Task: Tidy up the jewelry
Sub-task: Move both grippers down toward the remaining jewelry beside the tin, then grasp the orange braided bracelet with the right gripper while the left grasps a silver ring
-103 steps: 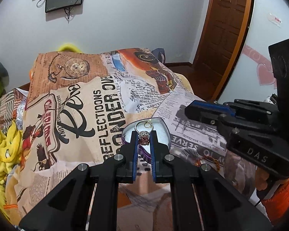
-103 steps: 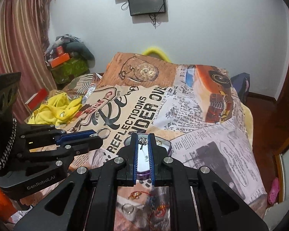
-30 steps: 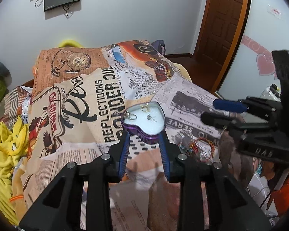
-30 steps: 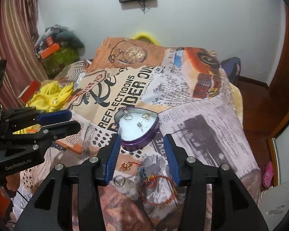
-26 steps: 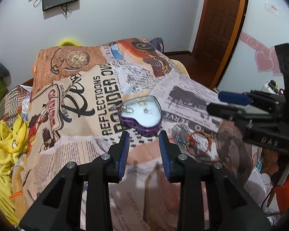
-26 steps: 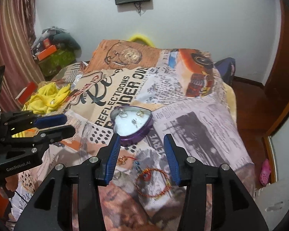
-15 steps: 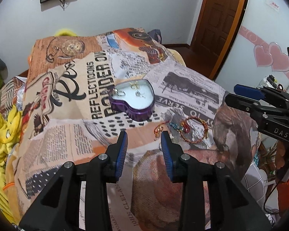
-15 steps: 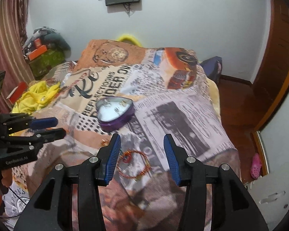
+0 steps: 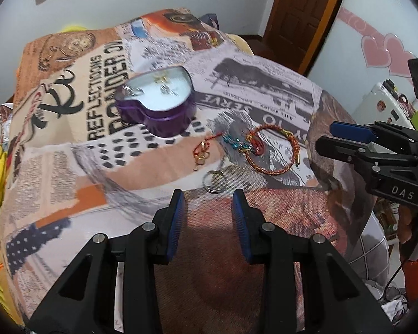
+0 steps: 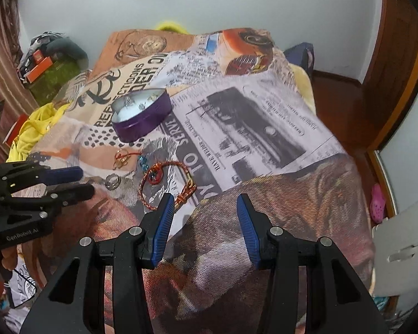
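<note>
A purple heart-shaped box (image 9: 164, 117) lies open on the printed bedspread with small rings and earrings inside; it also shows in the right wrist view (image 10: 142, 118). Loose pieces lie nearer me: an orange braided bracelet (image 9: 276, 150) (image 10: 164, 183), a silver ring (image 9: 215, 181) (image 10: 112, 181), a gold-red charm (image 9: 202, 153) (image 10: 122, 159) and blue beads (image 9: 232, 142). My left gripper (image 9: 209, 199) is open and empty just short of the silver ring. My right gripper (image 10: 203, 204) is open and empty, right of the bracelet.
The bed's near edge and right edge drop off toward a wooden door (image 9: 301, 14) and the floor (image 10: 345, 83). Yellow cloth (image 10: 33, 130) lies at the bed's left side. A pink shoe (image 10: 377, 199) lies on the floor.
Both grippers have opened and let their small pieces go into the box, then pulled back toward the bed's near edge. The loose jewelry has come into view in front of them.
</note>
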Demonstrator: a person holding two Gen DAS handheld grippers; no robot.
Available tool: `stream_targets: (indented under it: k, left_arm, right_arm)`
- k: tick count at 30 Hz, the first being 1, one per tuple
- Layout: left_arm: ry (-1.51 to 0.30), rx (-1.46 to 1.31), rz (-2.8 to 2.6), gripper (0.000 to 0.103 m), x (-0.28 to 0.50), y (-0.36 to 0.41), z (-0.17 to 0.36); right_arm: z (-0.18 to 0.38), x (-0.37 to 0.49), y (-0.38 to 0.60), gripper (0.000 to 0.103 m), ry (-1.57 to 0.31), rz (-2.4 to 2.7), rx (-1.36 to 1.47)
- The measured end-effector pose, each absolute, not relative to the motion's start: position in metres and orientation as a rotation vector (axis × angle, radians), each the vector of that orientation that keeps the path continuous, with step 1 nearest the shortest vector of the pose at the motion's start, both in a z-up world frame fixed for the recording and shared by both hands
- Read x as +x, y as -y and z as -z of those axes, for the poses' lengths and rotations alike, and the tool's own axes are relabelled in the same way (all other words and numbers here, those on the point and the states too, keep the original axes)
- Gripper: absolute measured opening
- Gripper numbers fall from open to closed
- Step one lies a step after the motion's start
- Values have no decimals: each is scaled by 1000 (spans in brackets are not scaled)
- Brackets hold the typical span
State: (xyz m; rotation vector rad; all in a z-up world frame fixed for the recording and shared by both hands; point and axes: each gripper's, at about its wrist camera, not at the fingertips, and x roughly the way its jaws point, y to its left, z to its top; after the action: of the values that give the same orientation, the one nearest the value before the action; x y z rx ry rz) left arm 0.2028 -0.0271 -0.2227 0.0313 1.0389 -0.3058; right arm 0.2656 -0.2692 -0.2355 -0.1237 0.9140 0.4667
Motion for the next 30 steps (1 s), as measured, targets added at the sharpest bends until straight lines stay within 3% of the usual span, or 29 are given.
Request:
stream_targets:
  k: [14,19,22,27,30]
  left_arm:
    - [-1054,5,336,35,215,31,238]
    - [-1053,-20,341,35,221,31,241]
    - [-1049,-19,339,35,222,32,242]
    - [-1043,-24,335,34,225,33,242]
    - [-1039,-23,324,20,226,33,243]
  right_arm:
    - [256,270,251,42,-911,-502,-141]
    - [263,265,243,29,-878,-476,-197]
    - [263,265,240,10,-869,-467,-219]
    - [261,267,241,7,-862,-462,-212]
    - [257,268,243,7,-860,-458,-188]
